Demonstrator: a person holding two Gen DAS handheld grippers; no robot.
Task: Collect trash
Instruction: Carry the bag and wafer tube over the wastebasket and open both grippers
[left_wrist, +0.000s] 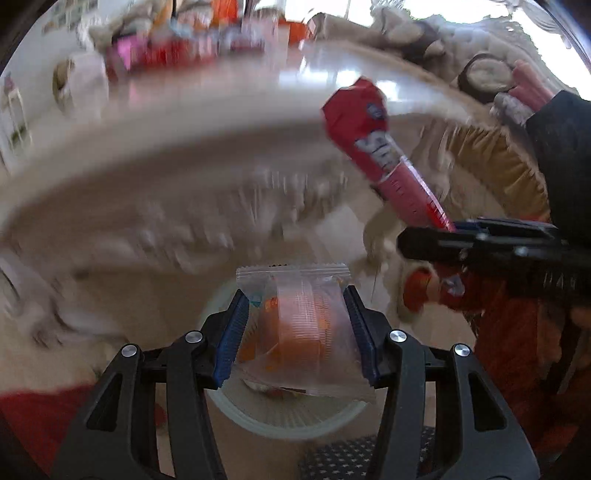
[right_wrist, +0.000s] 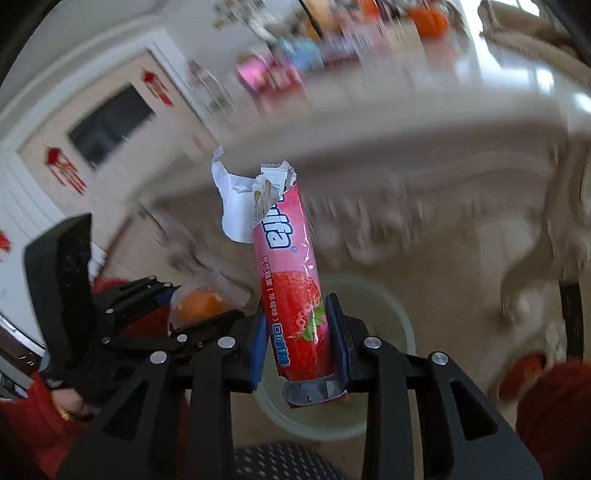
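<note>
Left wrist view: a clear sachet (left_wrist: 295, 325) with an orange snack inside is clamped between the blue pads of the left gripper (left_wrist: 295, 332), directly above a pale round bin (left_wrist: 288, 424) on the floor. The right gripper (right_wrist: 299, 339) is closed tight on the lower end of a pink strawberry candy tube wrapper (right_wrist: 291, 288), which is held above the near rim of the same bin (right_wrist: 369, 291); its torn white top (right_wrist: 240, 195) stands up and away from the bin.

Both pieces appear ready for dropping. The step is judged best done by lowering each gripper until the trash is well over the bin's opening, not its rim, and only then parting the jaws. The long tube is better tilted so that its free end points into the bin, otherwise it may tip over the edge. The light sachet may cling to a pad, so a wide opening is advised.

On the tube, the letters "lifa" are read in white, with Chinese characters below beside a strawberry picture. The sachet's print is too blurred to read.
</note>
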